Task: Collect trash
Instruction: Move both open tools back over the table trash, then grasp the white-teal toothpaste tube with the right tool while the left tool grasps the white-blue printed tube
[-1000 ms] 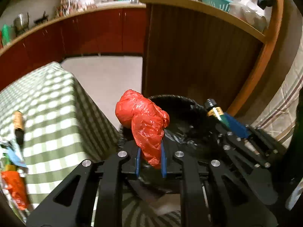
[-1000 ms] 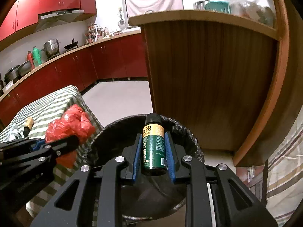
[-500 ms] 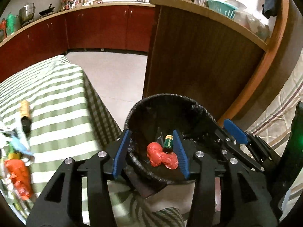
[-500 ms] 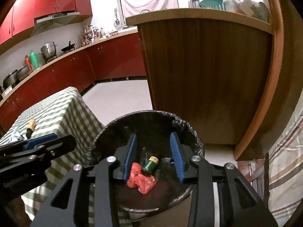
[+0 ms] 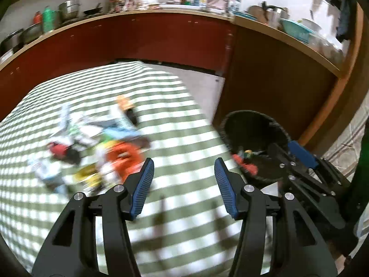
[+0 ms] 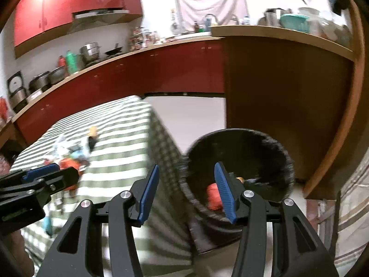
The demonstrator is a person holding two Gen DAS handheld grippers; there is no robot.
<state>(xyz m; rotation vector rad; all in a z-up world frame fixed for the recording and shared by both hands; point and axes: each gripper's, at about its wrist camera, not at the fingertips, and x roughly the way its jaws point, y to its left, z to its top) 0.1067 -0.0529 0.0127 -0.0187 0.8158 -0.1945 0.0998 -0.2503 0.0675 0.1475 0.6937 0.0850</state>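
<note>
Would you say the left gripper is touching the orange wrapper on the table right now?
Apart. In the left wrist view, the open left gripper has only striped tablecloth between its fingers, and the orange wrapper lies beyond its left fingertip.

A long wooden-topped counter with dark red cabinet fronts curves along the wall, carrying steel pots and a green bottle. Red wall cupboards hang above; pale floor tiles lie below.

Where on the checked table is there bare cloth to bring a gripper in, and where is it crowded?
The table is bare along its right side, between the trash pile and the edge by the black bin, and on the near strip under the open left gripper. The far end also looks bare. The crowding is left of centre.
</note>
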